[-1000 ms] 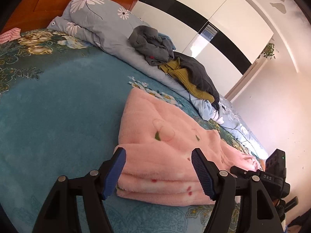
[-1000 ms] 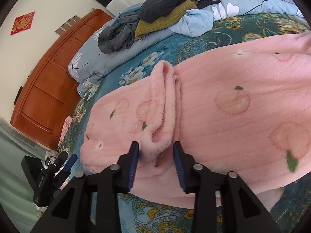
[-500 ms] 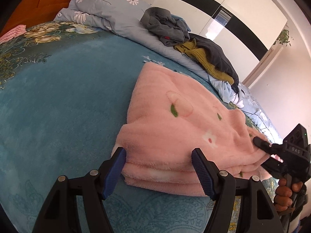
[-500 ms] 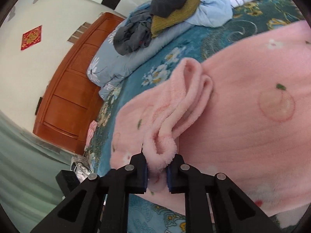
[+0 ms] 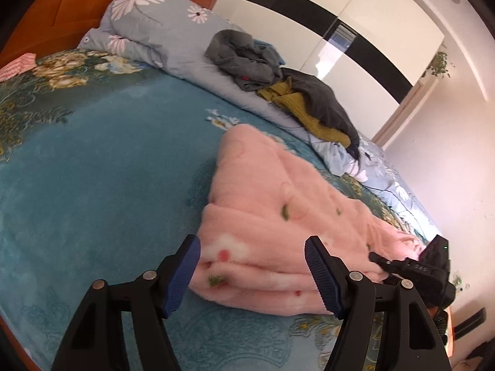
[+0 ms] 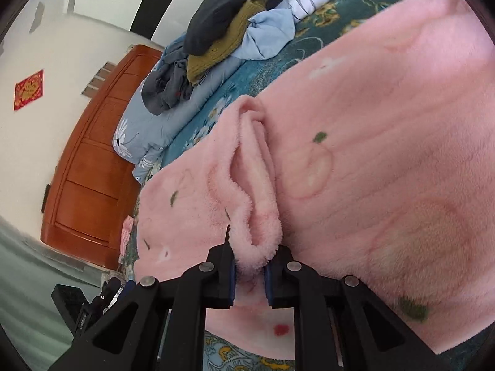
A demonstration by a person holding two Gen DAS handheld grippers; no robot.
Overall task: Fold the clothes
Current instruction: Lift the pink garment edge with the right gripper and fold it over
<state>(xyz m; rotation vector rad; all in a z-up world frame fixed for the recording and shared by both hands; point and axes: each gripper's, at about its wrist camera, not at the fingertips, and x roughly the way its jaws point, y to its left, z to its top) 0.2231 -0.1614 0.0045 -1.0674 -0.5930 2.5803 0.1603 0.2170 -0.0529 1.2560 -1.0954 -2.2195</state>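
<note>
**Two grippers at the pink fleece, one clamped, one wide**

Two grippers work on one garment. I see the pink fleece garment (image 5: pixel 278 204) lying folded on the teal floral bedspread (image 5: pixel 102 167), toward the near right part of the bed. My left gripper (image 5: pixel 252 273) sits at its near left corner with both blue-padded fingers (image 5: pixel 182 273) spread wide; the fabric's edge lies between them, and nothing is pinched. My right gripper (image 6: pixel 250 273) has its fingers drawn narrow, squeezing a raised ridge of the fleece (image 6: pixel 256 216) that stands up from the cloth. From the left wrist view that gripper shows at the garment's right end. Farther back, along the far side of the bed, a grey-blue flowered quilt (image 5: pixel 164 31) carries a heap of dark grey and mustard clothes (image 5: pixel 278 83). An orange wooden headboard (image 6: pixel 92 179) stands at the far left.
</note>
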